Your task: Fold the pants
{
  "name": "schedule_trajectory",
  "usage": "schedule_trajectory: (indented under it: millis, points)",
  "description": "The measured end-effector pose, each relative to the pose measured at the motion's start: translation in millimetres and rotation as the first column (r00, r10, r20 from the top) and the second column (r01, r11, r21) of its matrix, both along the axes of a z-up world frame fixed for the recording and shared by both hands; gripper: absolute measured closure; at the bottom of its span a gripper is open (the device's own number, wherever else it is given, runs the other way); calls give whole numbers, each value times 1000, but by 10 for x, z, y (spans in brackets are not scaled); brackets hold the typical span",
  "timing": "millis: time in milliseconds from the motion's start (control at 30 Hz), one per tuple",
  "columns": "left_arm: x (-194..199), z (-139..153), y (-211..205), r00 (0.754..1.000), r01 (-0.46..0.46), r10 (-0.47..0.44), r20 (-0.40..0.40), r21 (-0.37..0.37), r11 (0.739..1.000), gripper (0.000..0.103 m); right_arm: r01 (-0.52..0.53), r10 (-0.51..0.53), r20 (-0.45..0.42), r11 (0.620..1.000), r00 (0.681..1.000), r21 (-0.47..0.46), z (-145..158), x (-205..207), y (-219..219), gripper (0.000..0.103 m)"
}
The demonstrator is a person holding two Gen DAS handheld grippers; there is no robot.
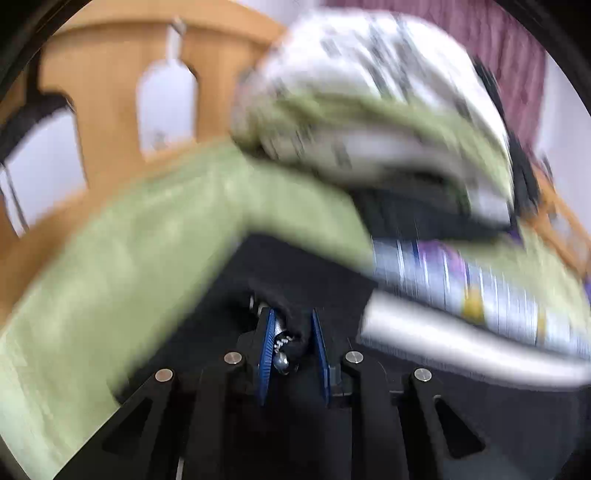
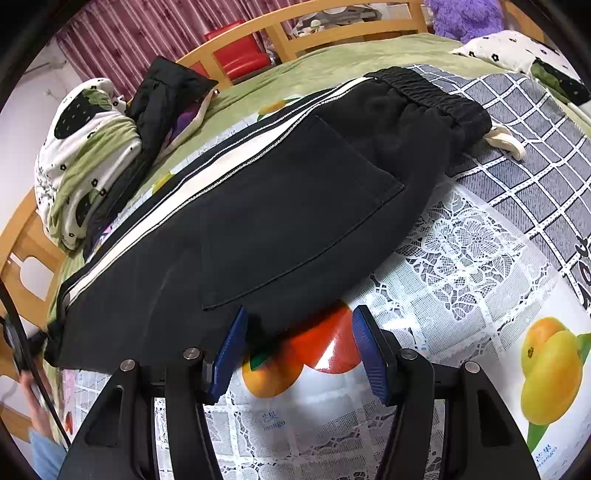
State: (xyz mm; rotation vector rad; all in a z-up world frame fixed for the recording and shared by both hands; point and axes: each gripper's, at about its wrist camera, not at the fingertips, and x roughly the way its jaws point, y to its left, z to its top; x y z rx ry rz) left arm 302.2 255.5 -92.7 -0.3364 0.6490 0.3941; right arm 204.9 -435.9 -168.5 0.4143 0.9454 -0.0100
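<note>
The black pants [image 2: 280, 206] are lying stretched across the middle of the right wrist frame, running from the lower left up to the upper right, where the gathered elastic waistband [image 2: 432, 92] ends. A cream drawstring [image 2: 506, 142] pokes out just past the waistband on the right. There's a white side stripe [image 2: 207, 184] along the upper edge of the leg and a big patch pocket [image 2: 295, 221] dead centre. They're resting on a plastic table cover [image 2: 461, 258] with lace and fruit prints, which sits on a green bedsheet [image 2: 332, 62].

The right gripper [image 2: 299, 350] is at the bottom centre with its blue pads [image 2: 231, 354] spread well apart and nothing between them. The left pad looks to be right at the pants' lower edge, though I can't say it's touching.

The left wrist view is really motion-blurred. The left gripper [image 1: 291, 339] at the bottom centre has its pads pinched in on a fold of the black pants fabric [image 1: 299, 332], with something metallic and shiny caught in there too. Too smeared to say what.

Further out: a white floral bundle [image 2: 85, 155] and a black jacket [image 2: 162, 96] at the upper left of the right view, a wooden bed frame [image 2: 325, 22] along the top, a purple plush toy [image 2: 465, 18] and a floral pillow [image 2: 517, 51] at the upper right.
</note>
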Motion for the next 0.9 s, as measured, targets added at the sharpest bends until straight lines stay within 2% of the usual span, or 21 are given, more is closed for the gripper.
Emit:
schedule_trajectory:
  millis: [33,100,200,267,333,467,533,567,600,667,767,900]
  points:
    - [68,105,80,999,-29,29,14,-25,999,79,1,-1,-2,1000,1000,-8,5,1,10,45]
    - [192,255,156,999,-40,39,-13,-54,998,50,3,-3,0,1000,1000,-18,11,-4,33,45]
    - [109,336,10,1000,7,-7,-7,8,1000,38,11,-11,4,1000,1000,-9,6,-28,43,45]
    - [-38,253,-128,997,66,-65,-48,7,998,32,16,-16,9,1000,1000,7,10,-57,48,45]
    - [-206,129,-213,989,120,-123,-80,-41,992,32,18,-19,15,999,1000,27,24,-89,32,45]
    - [-770,-317,-351,975,173,-198,-99,-214,961,33,34,-36,28,997,999,67,34,-94,-33,44]
    - [-1009,-555,-324,979,152,-188,-80,-331,932,34,44,-46,26,995,999,93,7,-81,-73,44]
    - [-1104,-704,-271,983,131,-172,-65,-413,901,34,47,-50,22,993,998,109,-19,-67,-101,44]
    - [-1148,-782,-244,986,123,-161,-47,-448,885,35,48,-50,19,991,999,123,-41,-35,-112,44]
    - [-1165,-828,-188,992,112,-129,-3,-476,872,35,48,-51,18,989,999,141,-66,60,-132,44]
    - [-982,-860,-99,994,87,-106,-7,-514,853,35,76,-80,11,980,997,182,-105,240,-186,44]
    - [-646,-909,-23,999,23,-44,-25,-531,847,40,112,-121,24,963,992,245,-185,540,-269,44]
